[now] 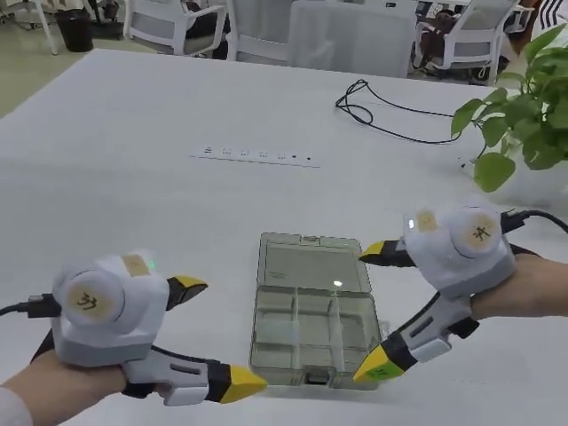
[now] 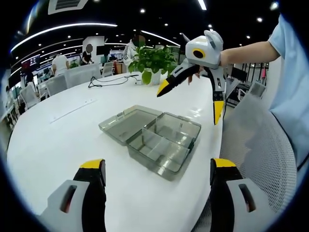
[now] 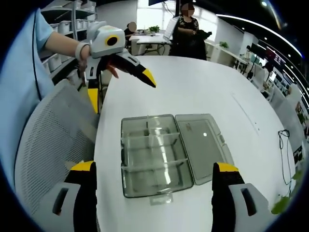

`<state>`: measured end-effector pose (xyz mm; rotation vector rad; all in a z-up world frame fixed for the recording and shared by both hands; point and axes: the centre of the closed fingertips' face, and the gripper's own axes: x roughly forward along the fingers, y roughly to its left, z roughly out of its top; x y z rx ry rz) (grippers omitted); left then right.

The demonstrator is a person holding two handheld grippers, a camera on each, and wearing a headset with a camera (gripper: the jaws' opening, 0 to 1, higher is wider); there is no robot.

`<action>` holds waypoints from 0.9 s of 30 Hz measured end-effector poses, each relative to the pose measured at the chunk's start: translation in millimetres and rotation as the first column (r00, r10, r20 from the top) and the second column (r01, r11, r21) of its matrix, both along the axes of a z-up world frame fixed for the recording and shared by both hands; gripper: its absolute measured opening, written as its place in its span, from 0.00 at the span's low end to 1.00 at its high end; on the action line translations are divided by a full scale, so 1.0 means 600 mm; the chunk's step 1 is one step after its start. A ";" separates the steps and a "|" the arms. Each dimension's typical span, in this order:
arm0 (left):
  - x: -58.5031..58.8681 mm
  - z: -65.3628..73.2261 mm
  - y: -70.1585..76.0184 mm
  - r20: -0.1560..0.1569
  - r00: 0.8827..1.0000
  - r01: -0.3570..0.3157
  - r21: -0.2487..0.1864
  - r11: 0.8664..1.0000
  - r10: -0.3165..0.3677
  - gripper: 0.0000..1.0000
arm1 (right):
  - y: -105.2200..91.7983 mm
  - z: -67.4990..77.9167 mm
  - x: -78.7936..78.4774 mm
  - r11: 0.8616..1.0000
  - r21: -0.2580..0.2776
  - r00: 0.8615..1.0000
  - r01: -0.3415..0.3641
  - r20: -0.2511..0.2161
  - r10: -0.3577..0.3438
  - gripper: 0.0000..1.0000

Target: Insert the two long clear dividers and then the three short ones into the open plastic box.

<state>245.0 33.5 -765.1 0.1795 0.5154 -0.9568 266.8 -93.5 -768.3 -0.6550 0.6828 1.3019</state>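
Note:
An open clear grey plastic box (image 1: 312,330) lies on the white table (image 1: 133,177), its lid (image 1: 315,264) folded flat on the far side. Clear dividers (image 1: 332,318) stand inside and split it into several compartments. My left gripper (image 1: 217,334) is open just left of the box, nothing between its yellow tips. My right gripper (image 1: 372,309) is open at the box's right side, also holding nothing. In the left gripper view the box (image 2: 161,142) lies ahead of the open left gripper (image 2: 157,164), with the right gripper (image 2: 190,102) above it. The right gripper view has the box (image 3: 154,154) and the left gripper (image 3: 120,91).
A potted green plant (image 1: 524,115) stands at the right, with a looped black cable (image 1: 373,111) beside it. A flush socket strip (image 1: 257,155) is set into the tabletop beyond the box. Office chairs (image 1: 177,22) line the far edge. A mesh chair (image 3: 53,145) sits by the near edge.

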 end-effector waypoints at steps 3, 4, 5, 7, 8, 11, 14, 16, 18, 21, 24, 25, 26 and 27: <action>-0.001 0.003 0.001 0.008 1.000 -0.013 0.001 1.000 0.013 0.91 | -0.023 -0.004 -0.003 1.000 -0.004 1.000 0.010 -0.003 -0.010 1.00; -0.001 0.005 0.001 0.009 1.000 -0.019 0.000 1.000 0.019 0.91 | -0.034 -0.006 -0.005 1.000 -0.007 1.000 0.011 -0.007 -0.011 1.00; -0.001 0.006 0.002 0.010 1.000 -0.023 0.000 1.000 0.023 0.90 | -0.038 -0.007 -0.006 1.000 -0.008 1.000 0.011 -0.009 -0.011 0.98; -0.003 0.008 0.002 0.013 0.999 -0.030 0.003 1.000 0.030 0.90 | -0.054 -0.011 -0.009 1.000 -0.015 1.000 0.017 -0.016 -0.017 0.97; -0.004 0.008 0.002 0.014 0.999 -0.033 0.005 0.999 0.033 0.90 | -0.064 -0.014 -0.010 1.000 -0.019 1.000 0.021 -0.016 -0.022 0.97; -0.007 0.008 0.004 0.013 0.999 -0.042 0.009 0.999 0.041 0.90 | -0.086 -0.018 -0.013 0.999 -0.026 0.999 0.033 -0.018 -0.034 0.97; -0.008 0.007 0.006 0.013 0.999 -0.051 0.012 0.999 0.051 0.90 | -0.108 -0.022 -0.014 0.998 -0.031 0.998 0.053 -0.024 -0.053 0.97; -0.008 0.006 0.005 0.012 0.999 -0.053 0.013 0.999 0.052 0.90 | -0.121 -0.027 -0.014 0.997 -0.042 0.998 0.061 -0.024 -0.062 0.97; -0.009 0.004 0.006 0.012 0.999 -0.051 0.020 0.998 0.051 0.90 | -0.134 -0.031 -0.017 0.996 -0.055 0.997 0.067 -0.027 -0.068 0.97; -0.010 0.004 0.002 0.012 0.999 -0.053 0.019 0.998 0.053 0.90 | -0.158 -0.041 -0.023 0.994 -0.077 0.996 0.081 -0.039 -0.084 0.96; -0.012 0.003 -0.001 0.012 0.998 -0.055 0.024 0.998 0.055 0.90 | -0.188 -0.055 -0.021 0.990 -0.103 0.994 0.094 -0.050 -0.100 0.94; -0.012 0.004 -0.002 0.013 0.998 -0.057 0.023 0.998 0.057 0.90 | -0.192 -0.057 -0.022 0.990 -0.108 0.994 0.096 -0.051 -0.102 0.93; -0.012 0.005 -0.004 0.011 0.998 -0.060 0.018 0.998 0.060 0.90 | -0.200 -0.060 -0.023 0.989 -0.114 0.994 0.094 -0.053 -0.101 0.93; -0.012 0.006 -0.004 0.010 0.998 -0.064 0.016 0.998 0.064 0.90 | -0.210 -0.064 -0.021 0.988 -0.123 0.993 0.092 -0.055 -0.100 0.92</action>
